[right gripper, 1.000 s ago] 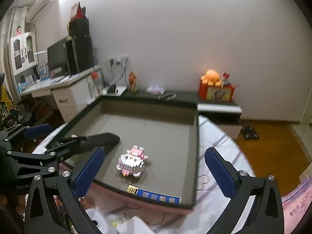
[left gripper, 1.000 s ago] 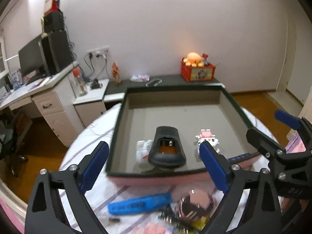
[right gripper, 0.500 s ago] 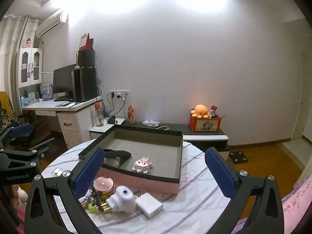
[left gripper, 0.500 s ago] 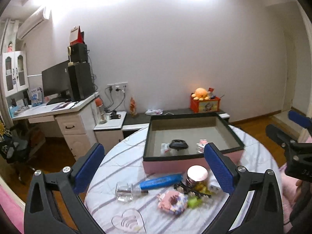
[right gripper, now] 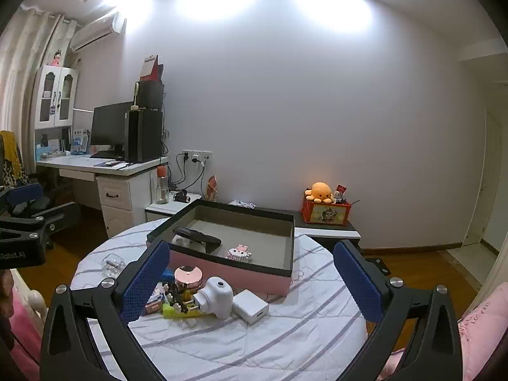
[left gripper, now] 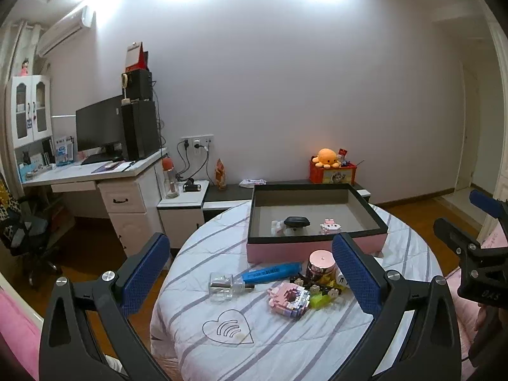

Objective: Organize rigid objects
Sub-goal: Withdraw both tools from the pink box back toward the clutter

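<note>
Both grippers have pulled back from the box since a second ago, when they hung right over it; the whole round table (left gripper: 285, 343) now shows in each view. The left gripper (left gripper: 250, 273) stands wide open with nothing between its blue pads, and the right gripper (right gripper: 250, 279) is equally wide and empty. The pink box (left gripper: 317, 249) with its dark rim sits at the far side of the table and already holds a black remote (left gripper: 297, 221), a small white item beside it and a little pink block figure (left gripper: 330, 226). Still loose on the striped cloth, just in front of the box, lie a blue pen-like stick (left gripper: 271, 272), a clear glass bottle (left gripper: 222, 287), a rose-gold capped jar (left gripper: 320, 265), a pink block toy (left gripper: 289, 297), a white plug (right gripper: 212, 297) and a white charger (right gripper: 250, 306). This looks like the pause between placements: one item is done, the next not yet chosen. The next move calls for bringing one open gripper down over a single loose item, squaring the pads across its narrow sides without nudging its neighbours.
</note>
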`<state>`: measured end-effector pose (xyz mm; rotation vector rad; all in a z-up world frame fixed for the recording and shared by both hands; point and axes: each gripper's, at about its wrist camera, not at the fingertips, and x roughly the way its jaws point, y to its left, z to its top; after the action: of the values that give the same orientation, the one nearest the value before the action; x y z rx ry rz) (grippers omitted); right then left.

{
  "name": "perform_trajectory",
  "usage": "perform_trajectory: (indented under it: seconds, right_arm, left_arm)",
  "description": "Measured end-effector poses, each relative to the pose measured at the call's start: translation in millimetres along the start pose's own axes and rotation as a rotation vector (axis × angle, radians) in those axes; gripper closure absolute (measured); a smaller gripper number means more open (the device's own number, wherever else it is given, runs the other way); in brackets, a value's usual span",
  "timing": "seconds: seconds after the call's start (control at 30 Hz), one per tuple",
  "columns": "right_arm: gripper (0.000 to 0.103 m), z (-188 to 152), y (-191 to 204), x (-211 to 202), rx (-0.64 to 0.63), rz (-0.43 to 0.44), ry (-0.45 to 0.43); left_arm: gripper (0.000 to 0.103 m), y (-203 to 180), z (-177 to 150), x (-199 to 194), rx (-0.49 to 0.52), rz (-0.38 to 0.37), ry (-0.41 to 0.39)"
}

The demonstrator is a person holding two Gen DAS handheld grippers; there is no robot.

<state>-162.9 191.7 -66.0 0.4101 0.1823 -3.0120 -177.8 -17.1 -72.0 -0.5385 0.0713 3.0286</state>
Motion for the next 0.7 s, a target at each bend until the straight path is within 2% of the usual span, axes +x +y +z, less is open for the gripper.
perform_trajectory:
  seconds: [0.4, 0.7]
  right_arm:
    - [0.0, -10, -4, -2, 0.007, 0.003, 0.039]
    - [0.0, -31, -11, 27, 0.029, 0.015, 0.131]
  left_arm:
    - [0.0, -2, -10, 11, 0.008, -0.013, 0.05]
    - [0.0, -13, -41, 57, 0.022, -0.046, 0.204]
